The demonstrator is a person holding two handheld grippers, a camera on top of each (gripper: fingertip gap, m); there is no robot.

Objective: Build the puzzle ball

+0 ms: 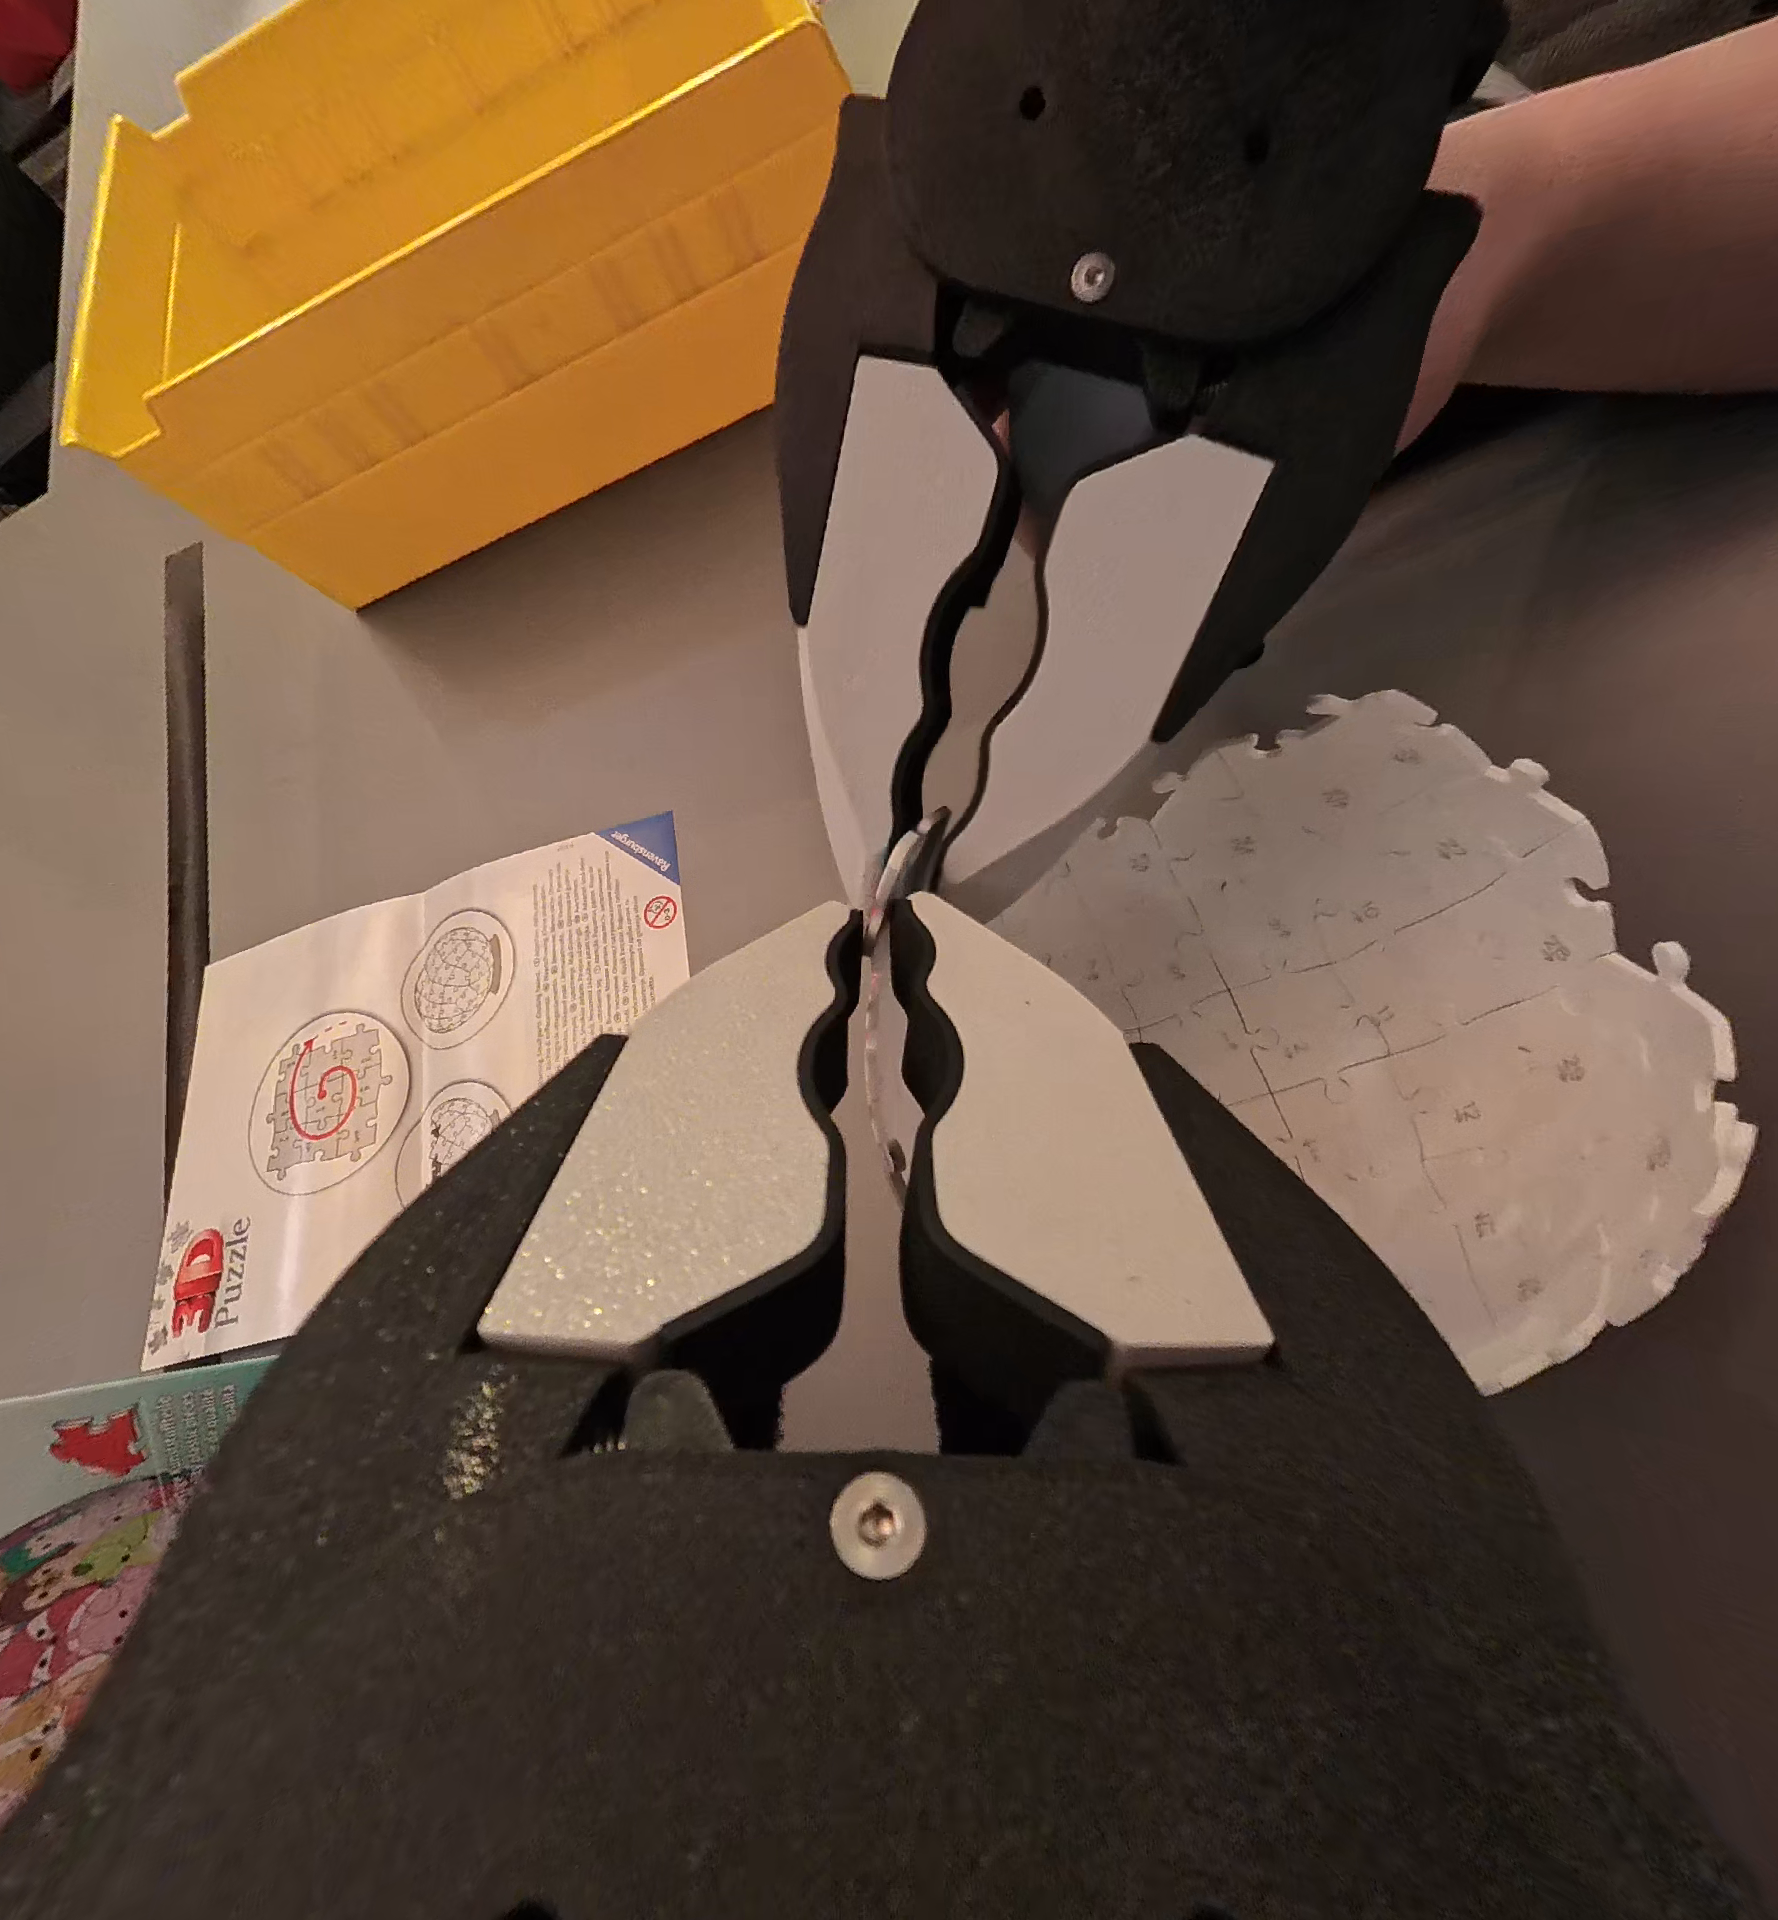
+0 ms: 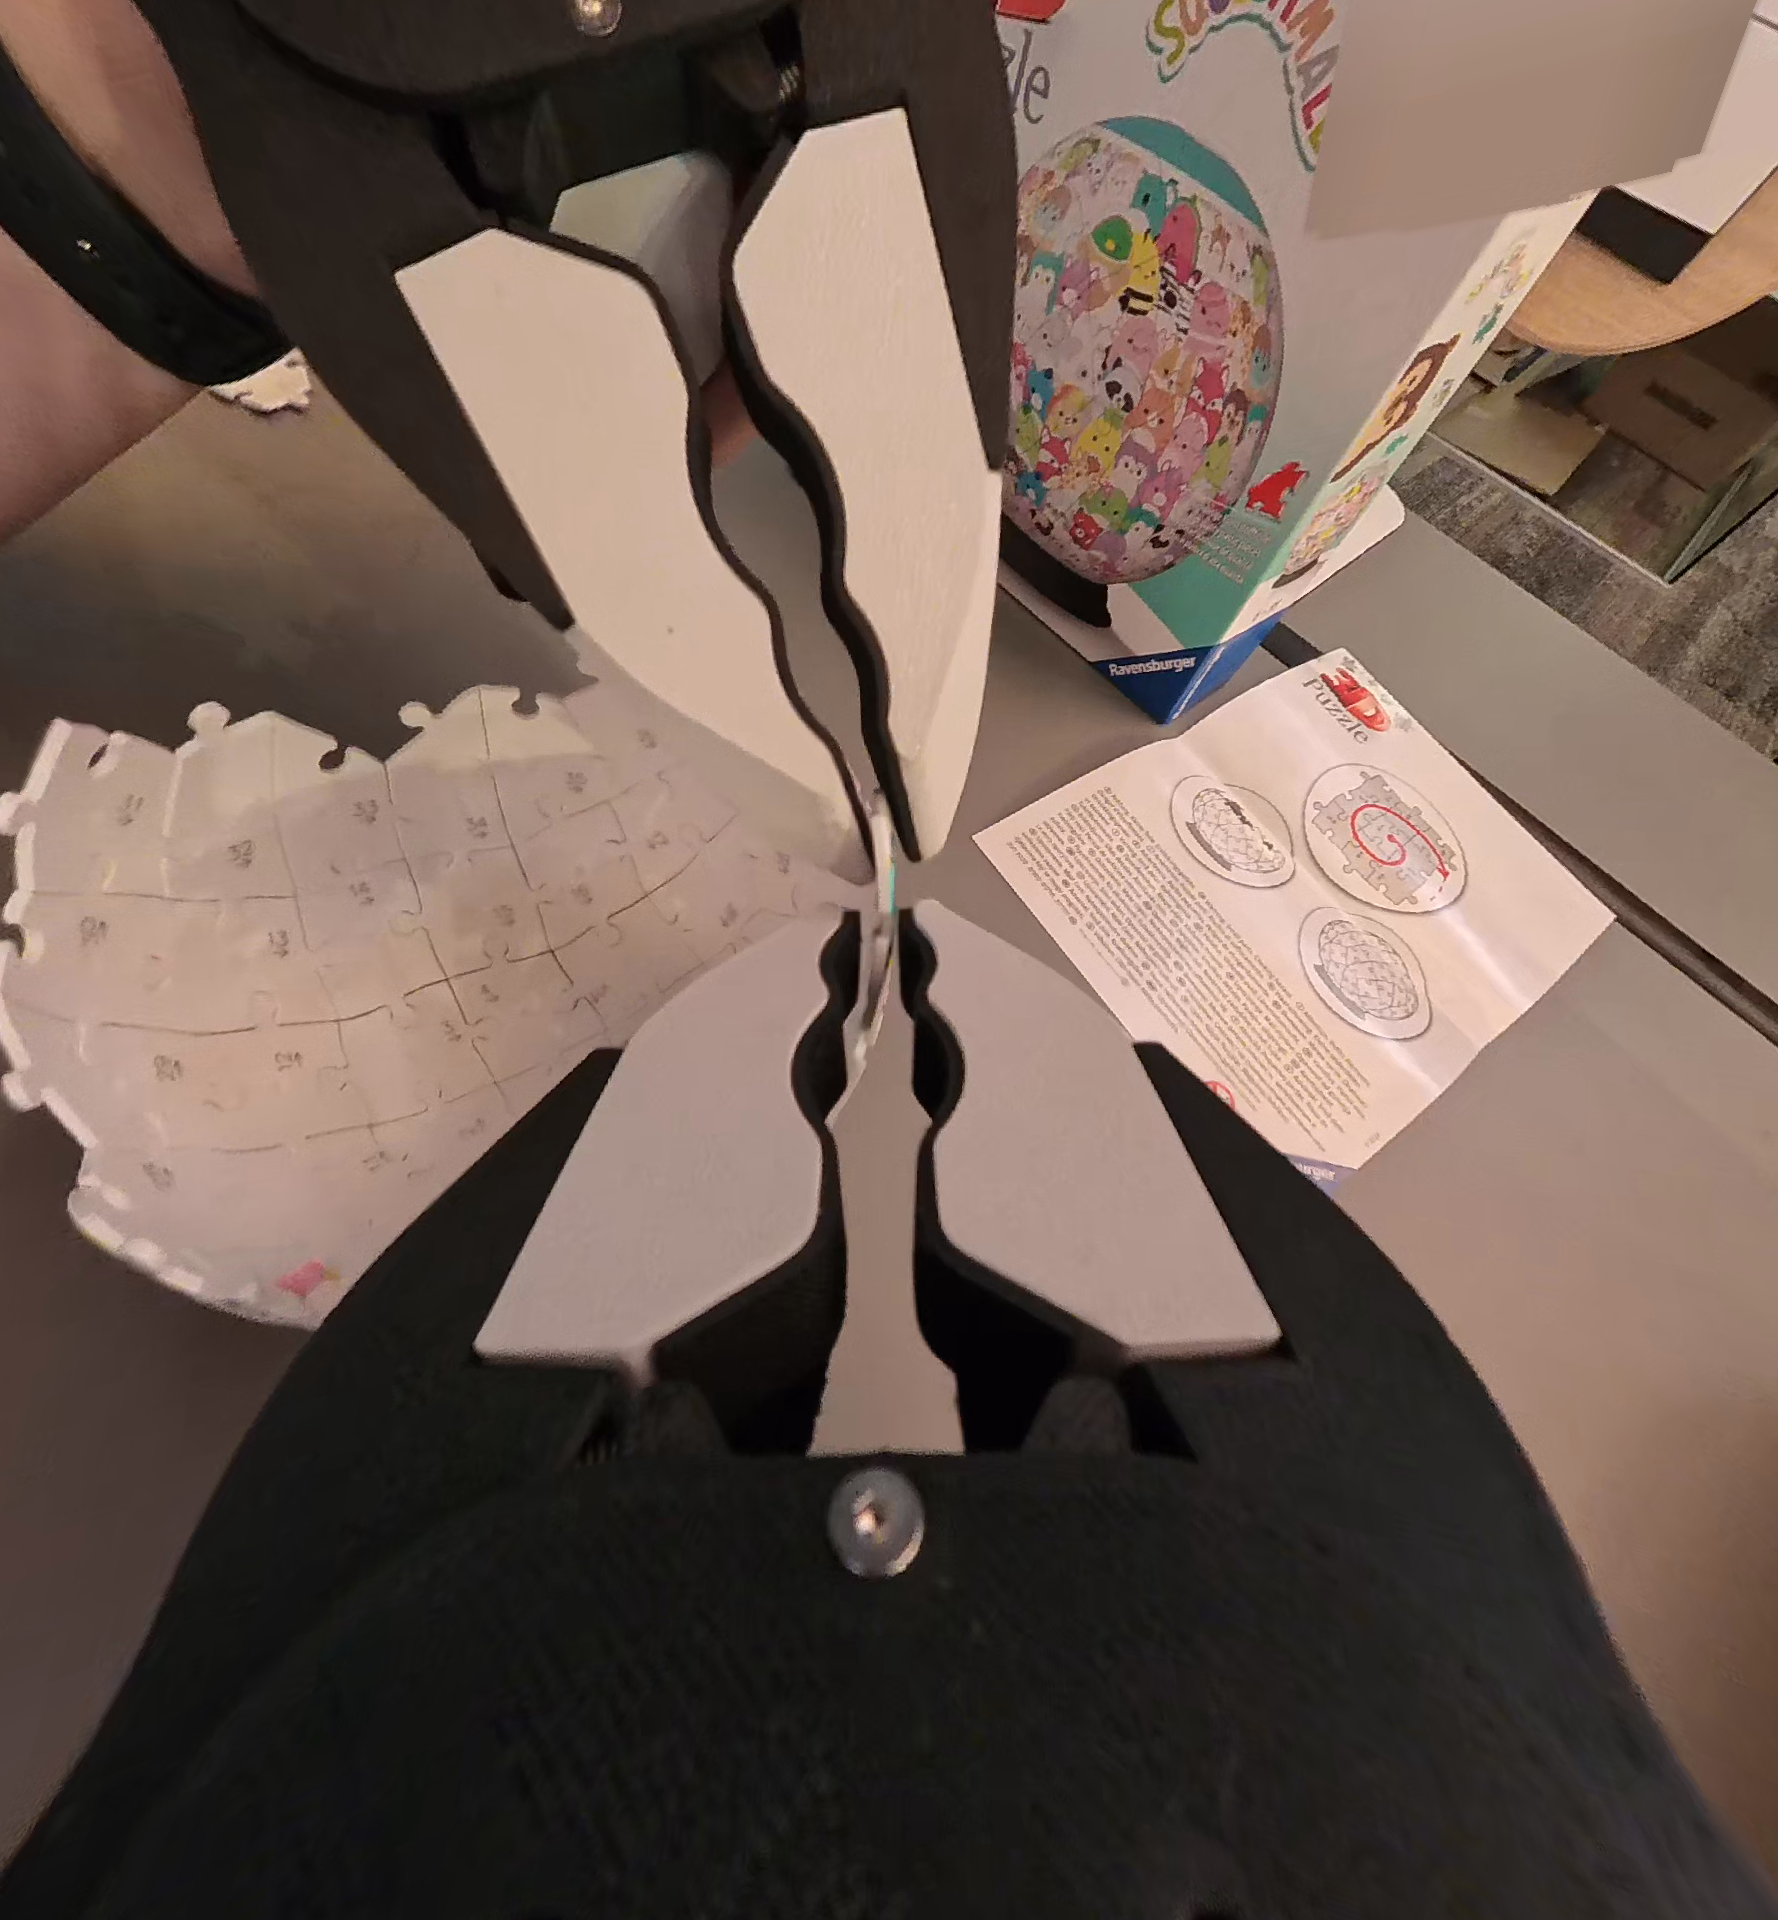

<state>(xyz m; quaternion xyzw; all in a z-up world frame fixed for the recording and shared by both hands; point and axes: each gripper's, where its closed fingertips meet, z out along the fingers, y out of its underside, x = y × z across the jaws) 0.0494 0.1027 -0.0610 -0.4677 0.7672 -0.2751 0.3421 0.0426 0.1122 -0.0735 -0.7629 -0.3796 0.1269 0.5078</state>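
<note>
The part-built puzzle ball (image 1: pixel 1404 1039) is a curved white shell of numbered pieces, inner side up on the grey table, also in the right wrist view (image 2: pixel 272 966). My left gripper (image 1: pixel 874 920) and right gripper (image 2: pixel 880 925) meet tip to tip beside the shell's edge. Both are shut on a thin curved puzzle piece (image 1: pixel 877 1039) seen edge-on, also in the right wrist view (image 2: pixel 880 935). I cannot tell if it is one piece or two joined, or if it touches the shell. The right gripper (image 1: pixel 924 836) comes in from above in the left view, the left gripper (image 2: pixel 893 831) likewise in the right view.
A yellow bin (image 1: pixel 449 312) stands at the back left. An instruction leaflet (image 1: pixel 428 1060) lies flat, also in the right wrist view (image 2: pixel 1300 914). The puzzle box (image 2: pixel 1176 364) stands beyond it. A person's forearm (image 1: pixel 1643 260) reaches in. A loose white piece (image 2: pixel 272 390) lies farther off. My two grippers' fingertips are within a few centimetres of each other.
</note>
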